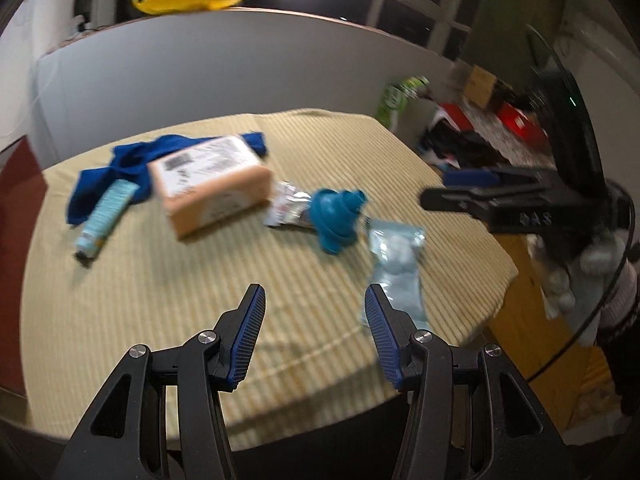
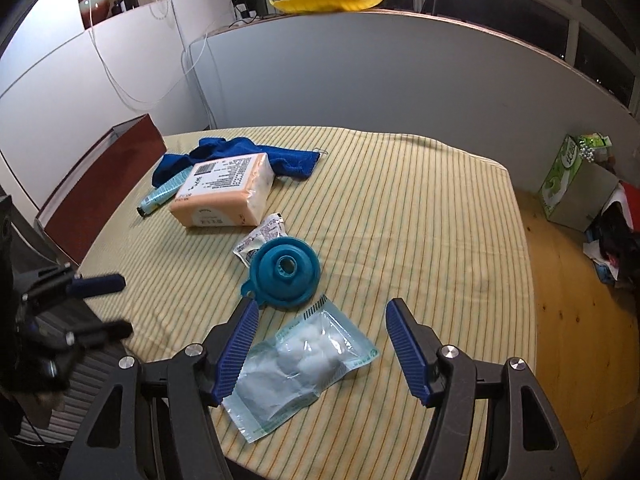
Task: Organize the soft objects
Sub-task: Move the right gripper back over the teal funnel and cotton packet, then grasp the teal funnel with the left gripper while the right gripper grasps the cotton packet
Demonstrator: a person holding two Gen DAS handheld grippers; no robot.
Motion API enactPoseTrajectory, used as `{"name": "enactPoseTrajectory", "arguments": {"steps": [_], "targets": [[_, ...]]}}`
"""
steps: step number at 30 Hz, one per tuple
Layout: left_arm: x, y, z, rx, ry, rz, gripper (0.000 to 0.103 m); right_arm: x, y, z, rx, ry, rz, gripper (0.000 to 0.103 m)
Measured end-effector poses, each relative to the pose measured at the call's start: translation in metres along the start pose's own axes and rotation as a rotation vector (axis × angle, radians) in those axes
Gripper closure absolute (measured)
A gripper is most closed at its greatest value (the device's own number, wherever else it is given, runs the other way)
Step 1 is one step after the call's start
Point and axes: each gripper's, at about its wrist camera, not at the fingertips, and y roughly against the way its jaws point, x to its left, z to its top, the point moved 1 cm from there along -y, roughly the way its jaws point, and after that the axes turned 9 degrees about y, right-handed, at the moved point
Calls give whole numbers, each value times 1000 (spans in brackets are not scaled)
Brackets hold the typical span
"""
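On the yellow striped tablecloth [image 2: 400, 220] lie a clear bag of cotton balls [image 2: 304, 364], a teal funnel [image 2: 286, 272], a foil sachet [image 2: 260, 238], a peach tissue pack [image 2: 224, 192], a pale blue tube [image 2: 162, 194] and a crumpled blue cloth [image 2: 248, 156]. My right gripper [image 2: 322, 308] hovers open just above the cotton bag, with the bag below the gap and untouched. My left gripper [image 1: 314, 296] is open over bare cloth; the cotton bag [image 1: 396, 268] lies by its right finger. The left view is blurred, showing the funnel [image 1: 338, 220], tissue pack [image 1: 208, 184] and right gripper [image 1: 434, 190]. The left gripper [image 2: 122, 304] shows at the left edge.
A dark red box [image 2: 100, 184] stands along the table's left side. A grey partition behind carries a yellow dish of oranges [image 2: 328, 0]. Right of the table edge is wooden floor [image 2: 568, 300] with a green carton [image 2: 560, 176] and scattered clutter.
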Motion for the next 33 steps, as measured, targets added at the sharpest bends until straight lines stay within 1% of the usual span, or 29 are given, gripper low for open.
{"name": "enactPoseTrajectory", "arguments": {"steps": [4,9,13,18,22,27,31,33], "targets": [[-14,-10,-2,24,-36,1,52,-4,-11,-9,45,-21,15,41],[-20,-22,4,44,-68,19,52,-6,-24,-30,91,-51,19,41],[-22,-34,17,33,-88,40,52,-14,-30,-44,115,-120,42,41],[-28,-51,39,13,-140,58,52,-17,-28,-52,105,-162,59,41],[-32,-68,51,23,-158,55,52,-17,-33,-55,108,-165,53,41],[-37,-85,54,42,-164,51,52,-18,-44,-56,110,-188,75,42],[-40,-97,57,51,-170,63,52,-16,-47,-53,87,-197,81,44],[-39,-101,58,51,-170,63,52,-14,-49,-52,75,-204,91,46]]}}
